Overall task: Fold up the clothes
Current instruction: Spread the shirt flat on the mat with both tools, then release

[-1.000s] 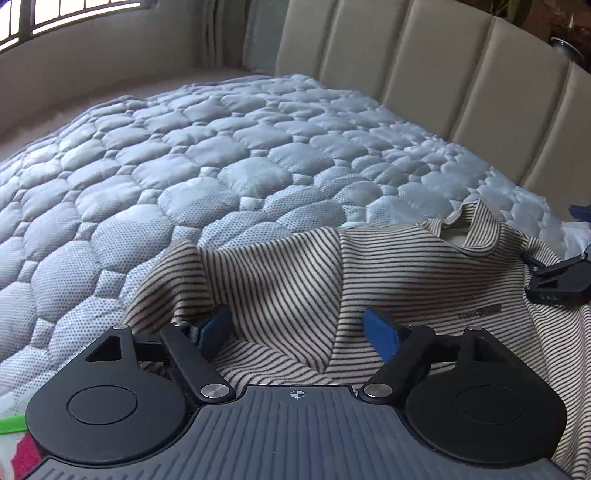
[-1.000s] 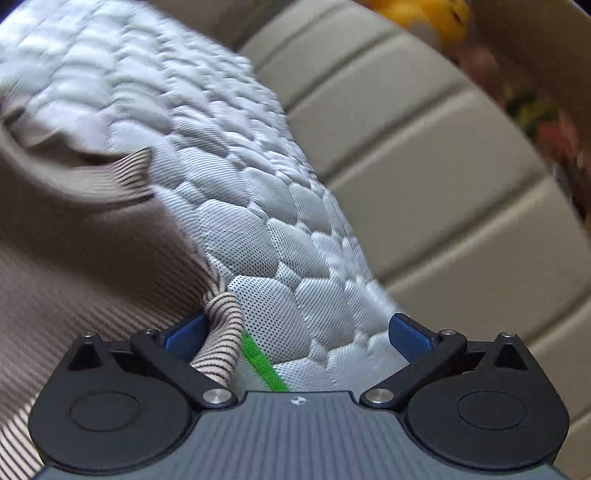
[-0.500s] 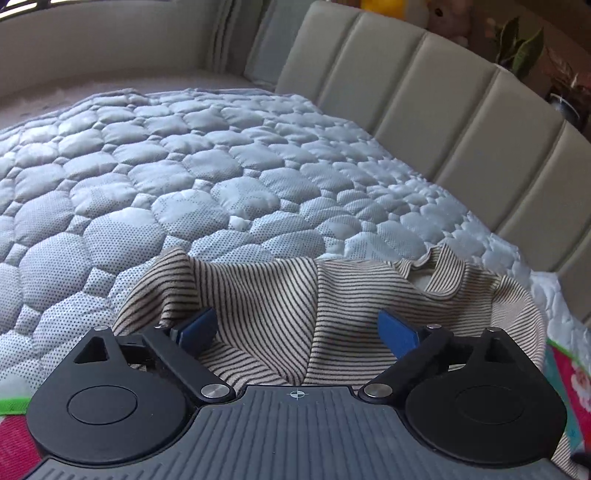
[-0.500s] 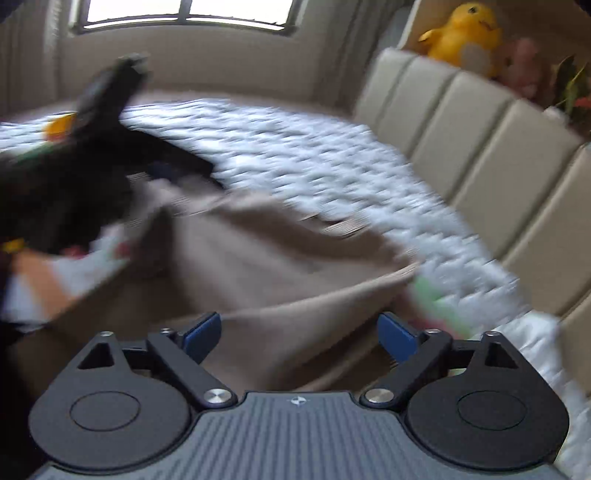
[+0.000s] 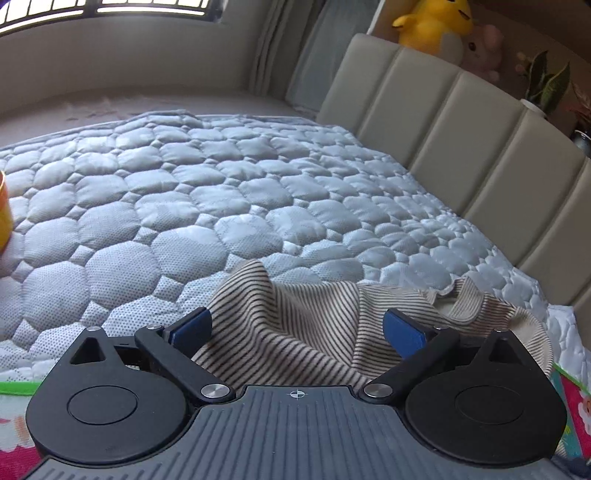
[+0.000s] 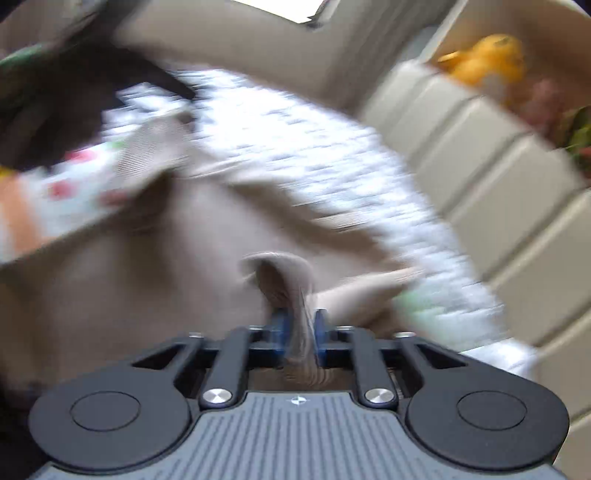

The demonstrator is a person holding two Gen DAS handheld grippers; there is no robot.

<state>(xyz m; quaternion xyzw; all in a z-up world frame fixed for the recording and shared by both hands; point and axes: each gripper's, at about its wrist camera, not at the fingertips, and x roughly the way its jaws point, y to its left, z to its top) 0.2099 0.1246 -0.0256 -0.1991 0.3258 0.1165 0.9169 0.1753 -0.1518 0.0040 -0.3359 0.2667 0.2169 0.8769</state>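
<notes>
Quilted bed [image 5: 207, 206] carries the striped shirt [image 5: 295, 325]; left claw [image 5: 297, 326], narrower a second ago, is opening around it untouched, while right claw [image 6: 300, 330], released before, now pinches its fabric.

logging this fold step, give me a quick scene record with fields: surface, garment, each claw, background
surface: quilted grey mattress with padded beige headboard
garment: striped top, rumpled, lying on the mattress
left claw: jaws opening wide, striped fabric lies between them, not gripped
right claw: shut on a bunched fold of the striped top; view blurred
background: yellow plush toy and potted plant behind the headboard
</notes>
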